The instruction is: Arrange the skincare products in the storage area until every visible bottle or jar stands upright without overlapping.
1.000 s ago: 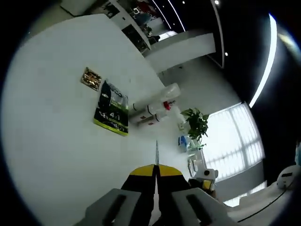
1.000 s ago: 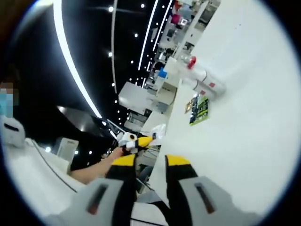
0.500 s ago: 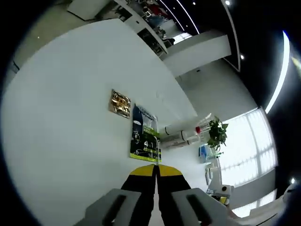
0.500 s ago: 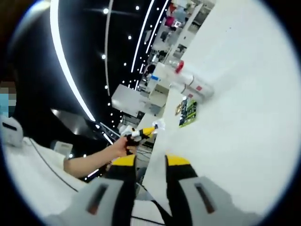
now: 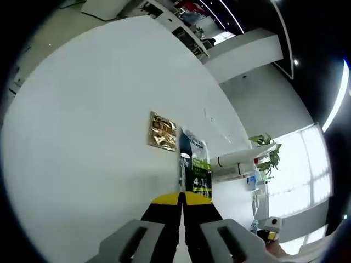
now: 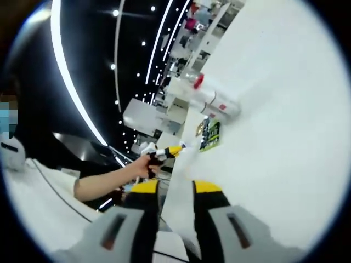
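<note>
The left gripper (image 5: pixel 181 198) hung jaws pressed together before a green sachet (image 5: pixel 198 171) and gold sachet (image 5: pixel 163 132). The right gripper (image 6: pixel 174 189) stood jaws spread, empty. Two white bottles (image 6: pixel 211 100) lay flat on the white table (image 6: pixel 285 142).

The left gripper (image 5: pixel 181 201) has grey moulded finger bodies ending in black jaws capped with yellow tips. The right gripper (image 6: pixel 174 192) is built alike: grey bodies with dark slots, black jaws, yellow caps. Left of the right gripper's yellow caps, a bare forearm (image 6: pixel 107 178) emerges from a white sleeve (image 6: pixel 38 192).

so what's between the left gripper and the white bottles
In the left gripper view, the green sachet lies between the left gripper and the white bottles.
</note>
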The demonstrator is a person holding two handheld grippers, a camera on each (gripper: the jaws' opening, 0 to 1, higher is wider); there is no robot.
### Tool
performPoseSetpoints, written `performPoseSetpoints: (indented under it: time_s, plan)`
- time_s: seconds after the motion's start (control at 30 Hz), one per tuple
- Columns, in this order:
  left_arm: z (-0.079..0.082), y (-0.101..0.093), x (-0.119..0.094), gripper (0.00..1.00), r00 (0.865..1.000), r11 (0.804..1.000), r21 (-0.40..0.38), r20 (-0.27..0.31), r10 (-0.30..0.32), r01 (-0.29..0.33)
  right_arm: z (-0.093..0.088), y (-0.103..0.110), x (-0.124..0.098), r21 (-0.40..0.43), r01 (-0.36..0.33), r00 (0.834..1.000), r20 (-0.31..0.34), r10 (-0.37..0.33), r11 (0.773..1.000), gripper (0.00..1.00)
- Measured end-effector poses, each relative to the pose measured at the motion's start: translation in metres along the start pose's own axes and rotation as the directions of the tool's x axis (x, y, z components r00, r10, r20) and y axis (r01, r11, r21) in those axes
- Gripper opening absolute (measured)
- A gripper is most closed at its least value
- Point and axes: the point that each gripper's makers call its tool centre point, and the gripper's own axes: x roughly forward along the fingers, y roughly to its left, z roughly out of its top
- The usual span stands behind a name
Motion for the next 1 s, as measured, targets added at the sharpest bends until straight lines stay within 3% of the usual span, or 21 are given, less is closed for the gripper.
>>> performPoseSetpoints:
  time_s: [0.43, 0.53, 0.6, 0.83, 1.0]
  plan:
    - [0.001, 0.017, 0.02, 0.01, 0.993, 0.996, 0.051, -0.091, 0.076, -0.071, 0.003, -0.011, 0.003, 0.036, 0.029, 1.0, 0.005, -0.029, 0.999, 0.22]
    - [0.001, 0.024, 0.02, 0.02, 0.987, 0.991, 0.067, -0.103, 0.124, -0.118, 0.005, -0.011, 0.005, 0.043, 0.026, 1.0, 0.012, -0.026, 0.999, 0.22]
    - [0.001, 0.032, 0.019, 0.02, 0.978, 0.98, 0.119, -0.119, 0.172, -0.158, 0.005, -0.012, 0.005, 0.045, 0.026, 1.0, 0.012, -0.027, 0.999, 0.22]
    - [0.003, 0.038, 0.021, 0.04, 0.966, 0.964, 0.168, -0.122, 0.228, -0.206, 0.0, -0.019, 0.003, 0.061, 0.039, 0.999, 0.003, -0.039, 0.997, 0.22]
    - [0.005, 0.037, 0.022, 0.04, 0.968, 0.966, 0.156, -0.112, 0.223, -0.205, -0.001, -0.019, 0.003, 0.065, 0.041, 0.999, 0.002, -0.041, 0.997, 0.22]
